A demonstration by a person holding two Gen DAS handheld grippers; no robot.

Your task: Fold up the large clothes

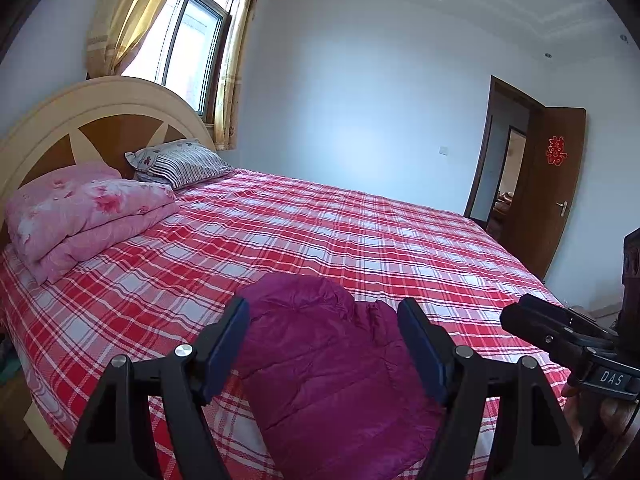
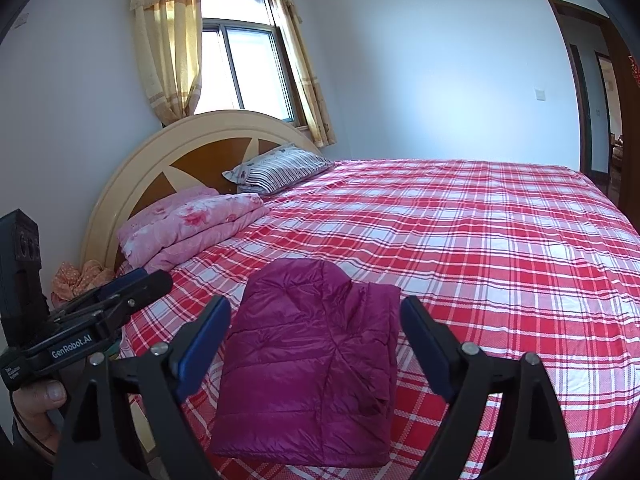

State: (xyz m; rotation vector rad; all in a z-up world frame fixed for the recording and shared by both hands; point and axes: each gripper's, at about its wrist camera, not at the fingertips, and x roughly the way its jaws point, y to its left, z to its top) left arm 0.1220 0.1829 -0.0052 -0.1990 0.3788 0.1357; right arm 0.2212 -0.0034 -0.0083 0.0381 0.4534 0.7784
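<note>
Down jacket (image 2: 312, 344), magenta, quilted, lies folded into compact block on bed (image 2: 500, 248) near its front edge, straight ahead of both hand-held grippers, just past fingertips. Judgement: light, puffy, springy; shell looks slick nylon, layers likely slide and loft back open. Best hold: pinch deep at folded edge or bottom hem, through all layers, not surface skin. Left hand-held gripper (image 1: 324, 344) jaws wide, nothing between. Right hand-held gripper (image 2: 316, 340) wide too, empty.
</note>
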